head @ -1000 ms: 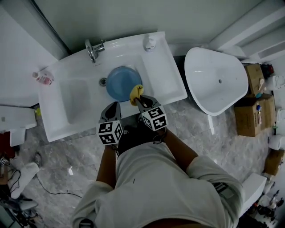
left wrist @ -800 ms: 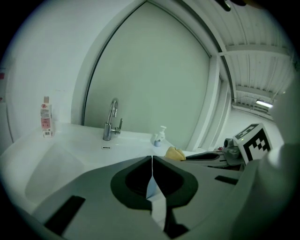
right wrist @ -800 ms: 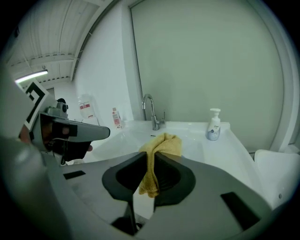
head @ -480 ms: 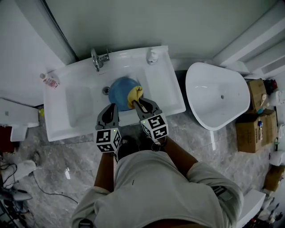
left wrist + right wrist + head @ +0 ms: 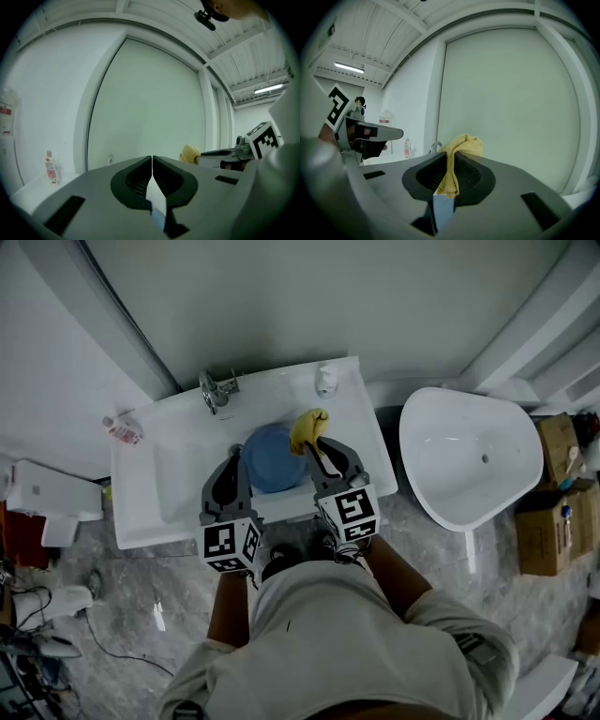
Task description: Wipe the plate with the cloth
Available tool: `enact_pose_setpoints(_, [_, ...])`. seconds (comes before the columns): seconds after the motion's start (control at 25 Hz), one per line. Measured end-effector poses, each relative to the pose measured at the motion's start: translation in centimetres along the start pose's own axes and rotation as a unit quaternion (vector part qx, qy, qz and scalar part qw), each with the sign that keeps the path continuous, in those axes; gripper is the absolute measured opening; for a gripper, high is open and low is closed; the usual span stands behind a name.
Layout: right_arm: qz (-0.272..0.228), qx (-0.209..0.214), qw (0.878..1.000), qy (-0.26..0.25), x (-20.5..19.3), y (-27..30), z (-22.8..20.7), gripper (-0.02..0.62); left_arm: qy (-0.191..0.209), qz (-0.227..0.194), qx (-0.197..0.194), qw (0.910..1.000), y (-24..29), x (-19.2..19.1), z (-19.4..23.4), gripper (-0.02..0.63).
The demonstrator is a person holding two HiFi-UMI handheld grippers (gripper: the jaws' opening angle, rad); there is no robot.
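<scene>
Soft, nubbly cloth [image 5: 309, 427]; smooth, faintly glossy plate [image 5: 270, 463]; glossy ceramic-looking sink [image 5: 141, 507]; shiny metal tap [image 5: 215, 390]; polished marble-patterned floor [image 5: 122, 577].

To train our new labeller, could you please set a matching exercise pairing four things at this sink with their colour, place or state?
Things:
1 plate
2 cloth
3 left gripper
4 bottle

Descriptions:
A shut, with nothing in it
B at the far left corner of the sink
C blue, lying in the sink
D yellow, clamped in the right gripper

Pairs: 1-C, 2-D, 3-A, 4-B.
</scene>
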State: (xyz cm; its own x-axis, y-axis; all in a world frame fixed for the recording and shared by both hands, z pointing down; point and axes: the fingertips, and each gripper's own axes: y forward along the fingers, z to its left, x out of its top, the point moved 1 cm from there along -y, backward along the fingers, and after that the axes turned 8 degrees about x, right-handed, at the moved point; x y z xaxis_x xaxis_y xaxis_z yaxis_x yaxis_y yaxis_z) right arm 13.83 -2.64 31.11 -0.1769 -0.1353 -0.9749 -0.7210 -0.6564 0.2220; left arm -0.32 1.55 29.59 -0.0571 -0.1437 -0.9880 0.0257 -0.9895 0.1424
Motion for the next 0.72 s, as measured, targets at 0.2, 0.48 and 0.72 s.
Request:
enact_pose_setpoints(0.2, [-0.021,-0.008,1.0,-0.006,1.6,0.0,-1.4,0.048,0.014,-0.017,0.003,0.9997,0.8,1.3,-0.9,0.023])
enact_pose_setpoints(0.48, [-0.032,-0.005,0.999,-0.013,2.8,-0.2,-2.0,0.049,0.007,-0.026,0.012,0.9996,1.0,1.9,-0.7,0.023])
enact_pose_setpoints(0.72, [-0.034,-0.004,0.999,-0.016,3.6,0.1,-2.1,0.049,0.01,-0.027,0.014,0.9995,1.4,2.1,-0.3,0.023])
